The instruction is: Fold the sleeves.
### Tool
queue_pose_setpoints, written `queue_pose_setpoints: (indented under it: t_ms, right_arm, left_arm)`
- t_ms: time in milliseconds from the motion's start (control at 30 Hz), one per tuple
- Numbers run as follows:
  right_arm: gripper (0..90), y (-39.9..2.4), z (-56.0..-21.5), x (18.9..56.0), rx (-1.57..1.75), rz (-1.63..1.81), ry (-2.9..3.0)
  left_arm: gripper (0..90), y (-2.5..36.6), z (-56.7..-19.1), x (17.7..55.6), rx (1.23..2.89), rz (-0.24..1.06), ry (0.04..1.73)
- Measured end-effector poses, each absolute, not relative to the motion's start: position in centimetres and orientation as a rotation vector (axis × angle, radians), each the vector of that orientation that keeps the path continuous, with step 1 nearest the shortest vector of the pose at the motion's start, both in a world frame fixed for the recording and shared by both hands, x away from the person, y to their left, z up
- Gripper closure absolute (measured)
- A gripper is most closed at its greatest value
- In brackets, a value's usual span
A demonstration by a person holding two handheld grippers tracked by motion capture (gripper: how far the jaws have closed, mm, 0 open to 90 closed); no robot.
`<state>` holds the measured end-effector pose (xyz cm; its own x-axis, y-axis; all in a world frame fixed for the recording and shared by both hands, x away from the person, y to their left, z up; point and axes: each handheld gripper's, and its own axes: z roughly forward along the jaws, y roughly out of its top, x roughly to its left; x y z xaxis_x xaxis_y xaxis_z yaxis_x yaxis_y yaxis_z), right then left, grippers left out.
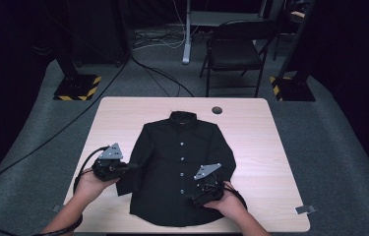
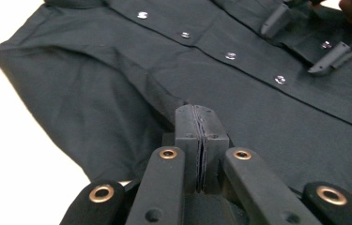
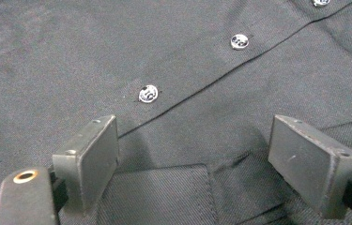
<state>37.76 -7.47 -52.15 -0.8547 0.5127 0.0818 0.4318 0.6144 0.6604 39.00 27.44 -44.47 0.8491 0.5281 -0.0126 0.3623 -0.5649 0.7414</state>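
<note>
Black shirt [image 1: 179, 167]; left gripper [image 2: 201, 117] pinches its sleeve, hiding the cuff.

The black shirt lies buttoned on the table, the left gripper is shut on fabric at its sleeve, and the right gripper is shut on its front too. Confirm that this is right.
One detail is wrong: the right gripper is open, not shut. The right gripper view shows its jaws standing wide apart over the black shirt, pinching nothing. The rest holds: the shirt lies buttoned on the table, and the left gripper is shut on fabric at the sleeve.
</note>
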Motion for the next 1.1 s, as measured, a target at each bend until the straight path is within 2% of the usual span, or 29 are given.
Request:
queue_pose_setpoints:
  t_ms: [367, 1100]
  right_arm:
    - [16.0, -7.5, -52.1, 37.8, 0.799, 1.064, 2.718]
    - [16.0, -7.5, -52.1, 37.8, 0.800, 1.063, 2.719]
  left_arm:
    - [88.4, 24.8, -44.9, 38.3, 2.259, 0.213, 0.565]
    - [88.3, 22.7, -46.5, 38.4, 2.282, 0.129, 0.536]
